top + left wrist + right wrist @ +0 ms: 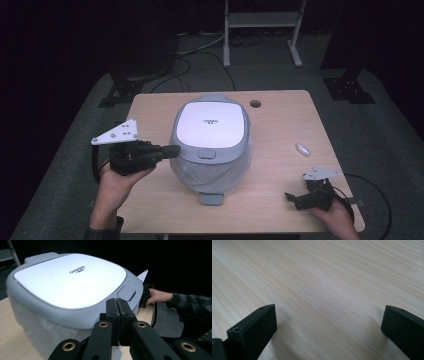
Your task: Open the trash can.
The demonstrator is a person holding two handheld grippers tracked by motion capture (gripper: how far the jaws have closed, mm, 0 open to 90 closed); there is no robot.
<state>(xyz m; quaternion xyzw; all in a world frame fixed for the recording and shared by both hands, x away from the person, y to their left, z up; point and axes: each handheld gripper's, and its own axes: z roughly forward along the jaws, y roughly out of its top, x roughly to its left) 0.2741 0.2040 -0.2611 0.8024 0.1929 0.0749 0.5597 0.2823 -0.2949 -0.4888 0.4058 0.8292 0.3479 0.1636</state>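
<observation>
A grey rice cooker [212, 145] with a pale, glossy lid stands near the middle of the wooden tabletop [280, 200], its lid down and its lower body wrapped in clear plastic film. The left claw [172, 151] is held level at the cooker's left side, its tips right at the grey rim of the lid; from above I cannot tell whether they touch it. In the left gripper view the left claw [117, 305] has its two black jaws pressed flat together with nothing between them, just in front of the lid's edge and near the rectangular latch button [126, 292]. The right claw [291, 198] rests low on the tabletop near the front right corner, well apart from the cooker. In the right gripper view its jaws stand wide apart, with bare wood grain between them and nothing held. A small, pale oblong object [302, 149] lies on the tabletop to the right of the cooker, too small to identify. A round cable hole [255, 104] sits near the far edge
</observation>
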